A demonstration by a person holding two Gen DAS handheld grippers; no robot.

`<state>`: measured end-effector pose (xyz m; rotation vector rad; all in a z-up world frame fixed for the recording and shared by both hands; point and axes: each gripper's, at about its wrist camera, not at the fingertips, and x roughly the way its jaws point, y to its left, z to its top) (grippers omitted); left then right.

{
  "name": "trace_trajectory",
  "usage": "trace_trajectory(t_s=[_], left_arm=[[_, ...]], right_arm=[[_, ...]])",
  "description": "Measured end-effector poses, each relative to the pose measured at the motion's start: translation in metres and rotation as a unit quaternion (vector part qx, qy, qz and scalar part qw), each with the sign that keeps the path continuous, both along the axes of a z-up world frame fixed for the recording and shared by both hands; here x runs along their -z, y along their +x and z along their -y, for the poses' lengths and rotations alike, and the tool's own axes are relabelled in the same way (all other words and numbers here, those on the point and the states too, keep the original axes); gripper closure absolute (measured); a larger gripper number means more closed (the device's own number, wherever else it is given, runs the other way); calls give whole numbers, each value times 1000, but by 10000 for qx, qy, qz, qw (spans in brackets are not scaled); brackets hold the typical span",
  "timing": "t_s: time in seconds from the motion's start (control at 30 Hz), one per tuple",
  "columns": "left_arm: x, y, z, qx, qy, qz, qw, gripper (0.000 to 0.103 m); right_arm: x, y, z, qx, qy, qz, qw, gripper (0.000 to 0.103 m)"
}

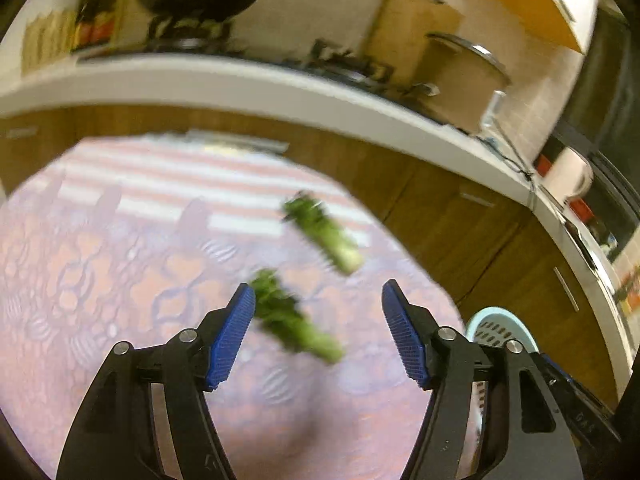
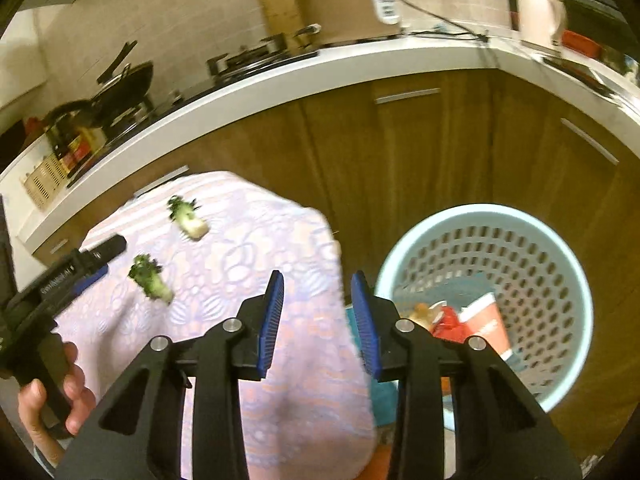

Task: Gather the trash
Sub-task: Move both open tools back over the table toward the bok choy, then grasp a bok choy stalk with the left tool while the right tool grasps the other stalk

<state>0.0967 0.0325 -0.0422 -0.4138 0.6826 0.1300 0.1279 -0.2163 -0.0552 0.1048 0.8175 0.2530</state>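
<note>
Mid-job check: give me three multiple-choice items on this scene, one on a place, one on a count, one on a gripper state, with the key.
1. Where is the light blue perforated basket?
A. on the counter
B. on the floor beside the covered table
C. on the stove

2. How many green vegetable scraps lie on the tablecloth?
A. one
B. two
C. four

3. The left gripper is:
A. open and empty
B. shut on a scrap
C. out of view

Key: 1 B, it stands low against the wooden cabinets. 2 B, the near scrap and the far scrap. 3 A, its fingers stand wide apart with nothing between them.
</note>
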Motion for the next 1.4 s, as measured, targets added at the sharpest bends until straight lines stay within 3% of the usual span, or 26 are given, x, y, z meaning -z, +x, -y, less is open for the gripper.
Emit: trace_trajectory(t_s=[0.2,0.33,0.47,0.6,0.7,0.8,0.97,1.2,1.27,1.33,1.4], left_arm=[[25,14,-7,93,-302,-452,9985,40],[38,30,-1,60,-244,-772,9967,42],[38,41,10,-59,156,-867,9961,45],[40,47,19,-125,765,-998,9920,68],[39,46,14,28,759,-939,9927,76],[35,39,-2,238,430,-814,9955,81],[28,34,-26,358,254,-565,9974,82],[26,34,-46,164,539,-175,9983,82],[28,35,-48,118,535,-178,9983,82],[25,34,-49,50,563,-91,9984,81],[27,37,-50,21,543,-148,9984,81]], right_arm=[[4,4,-14,-112,-38,-34,9999,71],[5,6,-12,-89,-50,-61,9999,71],[9,12,-12,-101,-78,-111,9999,71],[6,19,-25,-313,-168,-47,9994,71],[2,26,-45,-602,-294,42,9977,71],[1,37,-72,-963,-444,73,9943,71],[10,58,-118,-1518,-591,16,9866,71],[27,97,-164,-1905,-602,-95,9798,71],[34,107,-171,-1969,-646,-162,9782,67],[38,112,-176,-2006,-764,-119,9766,55],[42,116,-184,-2090,-897,-131,9737,55]])
